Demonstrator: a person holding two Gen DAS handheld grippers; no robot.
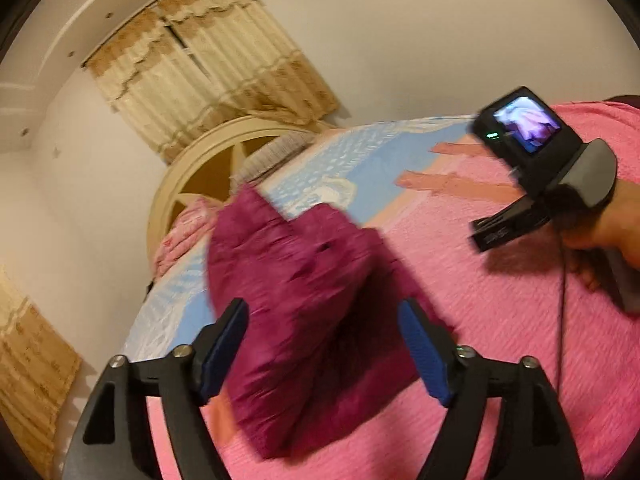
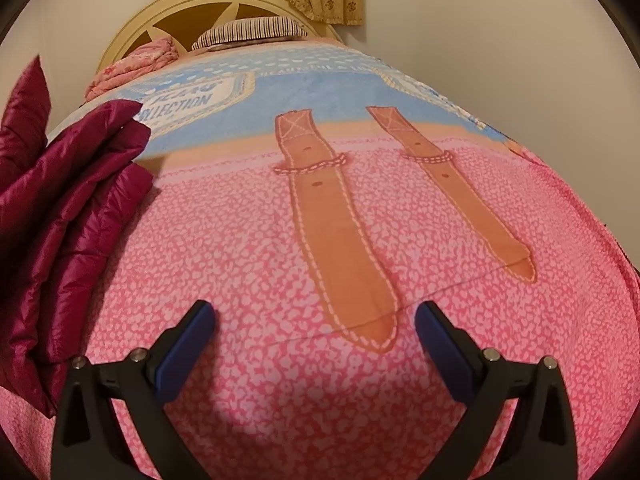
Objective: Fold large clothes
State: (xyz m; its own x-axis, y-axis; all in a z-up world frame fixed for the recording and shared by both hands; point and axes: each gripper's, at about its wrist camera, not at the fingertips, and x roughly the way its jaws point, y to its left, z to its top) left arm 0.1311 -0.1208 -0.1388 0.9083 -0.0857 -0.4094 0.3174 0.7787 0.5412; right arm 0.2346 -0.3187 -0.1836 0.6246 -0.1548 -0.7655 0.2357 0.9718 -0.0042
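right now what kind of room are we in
Most likely a bedroom: a bed with a pink bedspread, a cream headboard against the wall, and a striped pillow. A folded maroon jacket lies on the bedspread.

Puffy jacket [image 2: 68, 208]: shiny, quilted dark-red cloth, at 9 o'clock. Bedspread [image 2: 280, 240]: soft matt pink cloth. Gripper pads [image 2: 180, 356]: blue, rubbery-looking. Headboard [image 2: 132, 28]: smooth cream wood, 12 o'clock.

Left wrist camera: rolled sideways, close above the maroon jacket [image 1: 304, 312], facing the headboard [image 1: 188, 184]. Right wrist camera: level, low over the bedspread [image 2: 280, 248], facing the same headboard. Shared: jacket, bedspread, headboard, curtain [image 1: 208, 64].
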